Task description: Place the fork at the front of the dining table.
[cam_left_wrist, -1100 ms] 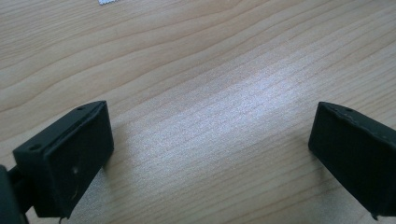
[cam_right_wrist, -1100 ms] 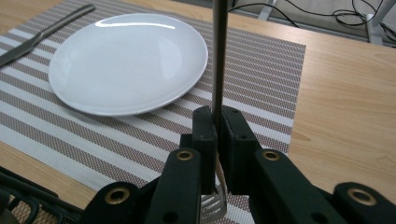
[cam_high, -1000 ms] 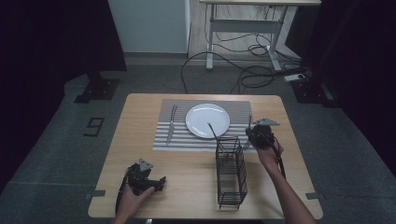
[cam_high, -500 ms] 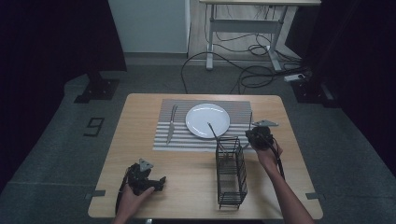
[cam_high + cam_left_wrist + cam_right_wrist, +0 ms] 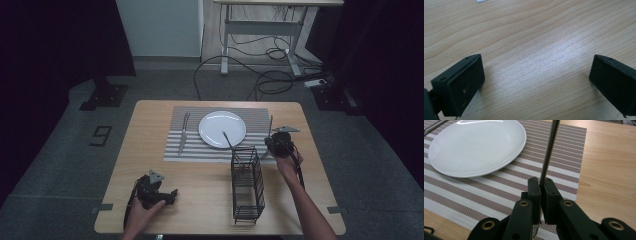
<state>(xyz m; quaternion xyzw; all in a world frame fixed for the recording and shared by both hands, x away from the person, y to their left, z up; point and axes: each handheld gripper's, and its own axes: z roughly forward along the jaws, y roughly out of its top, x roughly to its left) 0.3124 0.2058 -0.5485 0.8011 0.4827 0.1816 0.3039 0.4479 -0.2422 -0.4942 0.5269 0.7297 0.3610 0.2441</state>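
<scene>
Over mat, knife (image 5: pixel 548 152) points away.

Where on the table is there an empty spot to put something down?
Bare wood lies between the left gripper and the wire caddy, and left of the striped placemat. It is crowded on the mat: the plate, a fork, and the right gripper clamping a utensil.

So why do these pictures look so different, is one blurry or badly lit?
High view: the table is lit, the room around it dark. Left gripper view: a pale sheen on the wood, the near fingers soft. Right gripper view: glare on the plate; the right gripper grips a sharp-edged utensil handle.
</scene>
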